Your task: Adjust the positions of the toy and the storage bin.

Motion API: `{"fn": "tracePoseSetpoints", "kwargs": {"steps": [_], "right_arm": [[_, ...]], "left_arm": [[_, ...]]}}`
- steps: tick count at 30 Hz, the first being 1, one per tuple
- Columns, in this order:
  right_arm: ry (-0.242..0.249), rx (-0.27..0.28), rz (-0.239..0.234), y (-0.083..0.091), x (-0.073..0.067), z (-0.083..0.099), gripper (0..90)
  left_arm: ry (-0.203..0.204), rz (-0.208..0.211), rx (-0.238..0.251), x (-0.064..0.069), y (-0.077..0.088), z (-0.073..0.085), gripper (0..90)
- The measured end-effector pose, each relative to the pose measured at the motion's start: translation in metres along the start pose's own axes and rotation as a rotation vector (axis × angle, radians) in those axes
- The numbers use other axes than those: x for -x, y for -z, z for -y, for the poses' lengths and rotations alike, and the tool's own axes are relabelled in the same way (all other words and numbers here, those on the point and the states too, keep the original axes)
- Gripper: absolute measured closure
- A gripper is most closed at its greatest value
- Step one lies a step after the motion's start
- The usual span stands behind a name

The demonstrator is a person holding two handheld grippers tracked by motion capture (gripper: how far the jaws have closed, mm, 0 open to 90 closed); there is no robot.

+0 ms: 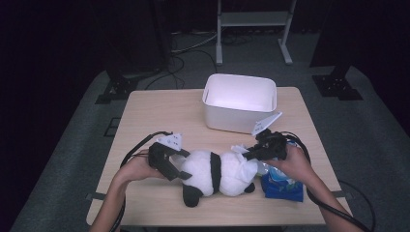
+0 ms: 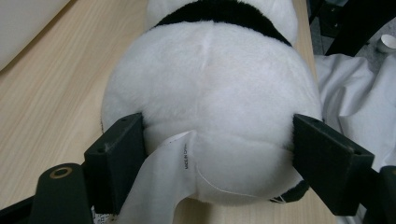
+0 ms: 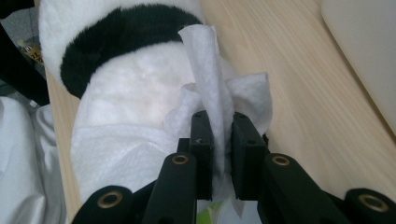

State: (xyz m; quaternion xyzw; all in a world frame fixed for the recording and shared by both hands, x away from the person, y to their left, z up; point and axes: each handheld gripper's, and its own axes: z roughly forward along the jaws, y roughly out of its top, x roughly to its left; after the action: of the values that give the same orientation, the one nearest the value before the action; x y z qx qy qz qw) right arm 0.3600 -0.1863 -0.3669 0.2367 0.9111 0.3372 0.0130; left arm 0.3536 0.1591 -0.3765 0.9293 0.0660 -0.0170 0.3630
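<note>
fluffy plush panda [image 1: 212, 171], soft paper wipe [image 3: 212, 98], matt wood table [image 1: 159, 113].

White rectangular bin [image 1: 240, 102] at far edge of light wooden table [image 1: 145, 121]; blue packet [image 1: 284, 186] near right edge; grey carpet [image 1: 72, 145] below.

— What sort of place is this?
— A recording lab or studio, by the look of it; dark walls all round, grey carpet [image 1: 72, 159] underfoot.
— What shows it?
— A lone wooden worktop [image 1: 159, 116] lit from above; black stand feet [image 1: 113, 89] and loose cables [image 1: 193, 53] on the floor behind; a white metal frame [image 1: 254, 21] at the back.
</note>
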Motion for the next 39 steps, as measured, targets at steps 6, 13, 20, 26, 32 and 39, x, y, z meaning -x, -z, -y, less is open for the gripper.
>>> {"fn": "tracePoseSetpoints", "kwargs": {"steps": [6, 13, 20, 26, 32, 39], "right_arm": [[-0.010, 0.012, 0.004, 0.004, 0.000, 0.014, 79.7], [-0.025, 0.022, -0.008, 0.007, -0.006, 0.029, 79.7], [-0.002, 0.025, -0.020, 0.010, -0.016, 0.023, 79.7], [0.064, 0.004, -0.048, -0.001, -0.034, -0.002, 79.6], [0.145, -0.011, -0.094, -0.023, -0.049, -0.037, 79.5], [0.212, -0.028, -0.128, -0.044, -0.063, -0.064, 79.5]], "left_arm": [[0.005, 0.001, 0.000, 0.000, 0.000, 0.000, 19.2], [0.006, -0.003, -0.006, -0.001, -0.001, 0.001, 19.2], [0.002, 0.001, -0.007, 0.000, -0.001, 0.001, 19.2], [-0.001, 0.012, 0.003, 0.001, 0.000, 0.001, 19.0], [0.002, 0.015, 0.011, 0.001, 0.000, 0.001, 18.9], [0.002, 0.016, 0.012, 0.002, 0.000, 0.002, 18.9]]}}
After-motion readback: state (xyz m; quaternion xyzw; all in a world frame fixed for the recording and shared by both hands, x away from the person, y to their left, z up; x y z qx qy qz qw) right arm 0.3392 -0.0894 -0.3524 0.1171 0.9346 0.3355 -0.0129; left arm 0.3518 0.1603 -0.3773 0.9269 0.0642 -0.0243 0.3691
